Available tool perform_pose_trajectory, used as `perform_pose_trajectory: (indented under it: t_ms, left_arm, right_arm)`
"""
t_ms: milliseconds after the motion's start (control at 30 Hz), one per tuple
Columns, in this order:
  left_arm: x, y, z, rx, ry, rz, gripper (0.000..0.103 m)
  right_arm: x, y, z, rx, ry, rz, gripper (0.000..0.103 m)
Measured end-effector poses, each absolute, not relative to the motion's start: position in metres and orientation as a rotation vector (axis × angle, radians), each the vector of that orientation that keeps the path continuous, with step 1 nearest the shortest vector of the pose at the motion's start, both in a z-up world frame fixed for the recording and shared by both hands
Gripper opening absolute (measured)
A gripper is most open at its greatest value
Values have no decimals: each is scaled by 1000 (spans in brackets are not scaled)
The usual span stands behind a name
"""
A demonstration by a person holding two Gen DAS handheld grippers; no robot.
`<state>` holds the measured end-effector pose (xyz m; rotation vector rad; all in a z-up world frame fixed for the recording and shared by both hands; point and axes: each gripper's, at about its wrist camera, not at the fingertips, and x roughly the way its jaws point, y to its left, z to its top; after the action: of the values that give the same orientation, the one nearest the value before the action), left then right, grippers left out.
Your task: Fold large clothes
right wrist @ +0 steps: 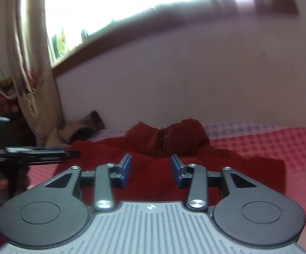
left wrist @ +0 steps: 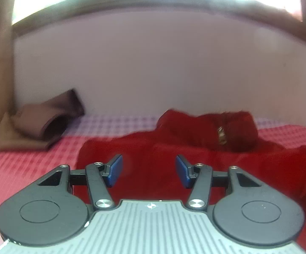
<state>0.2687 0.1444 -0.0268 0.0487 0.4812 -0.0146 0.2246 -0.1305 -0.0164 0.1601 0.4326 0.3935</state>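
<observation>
A dark red garment [left wrist: 174, 148] lies spread on the bed, with a bunched part holding a brass zipper [left wrist: 221, 135] at its far end. My left gripper [left wrist: 148, 170] is open and empty just above the garment's near part. In the right wrist view the same garment [right wrist: 153, 169] lies ahead with its zipper [right wrist: 165, 140] in the bunched far part. My right gripper [right wrist: 150, 170] is open and empty over the cloth. The left gripper [right wrist: 36, 154] shows side-on at the left of that view.
The bed has a pink and red checked cover [left wrist: 36, 160], also seen at the right [right wrist: 290, 148]. A brown folded cloth [left wrist: 47, 122] lies at the far left by the wall [left wrist: 153, 63]. A curtain [right wrist: 32, 63] hangs under a window [right wrist: 131, 4].
</observation>
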Motion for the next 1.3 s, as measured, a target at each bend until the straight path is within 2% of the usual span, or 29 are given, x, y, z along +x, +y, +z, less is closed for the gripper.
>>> perform_pose_trajectory:
  t_ms: [133, 233, 600, 1300]
  left_arm:
    - [293, 124, -31, 102, 450, -30, 59]
    - [319, 117, -54, 165, 492, 2, 62]
    - [347, 156, -100, 48, 580, 62, 66]
    - [358, 167, -111, -39, 651, 40, 70]
  right_arm:
    - [263, -111, -40, 74, 488, 343, 40]
    - [279, -103, -64, -12, 539, 298, 39]
    - [295, -116, -107, 84, 617, 284, 37]
    - [299, -110, -108, 49, 613, 266, 38]
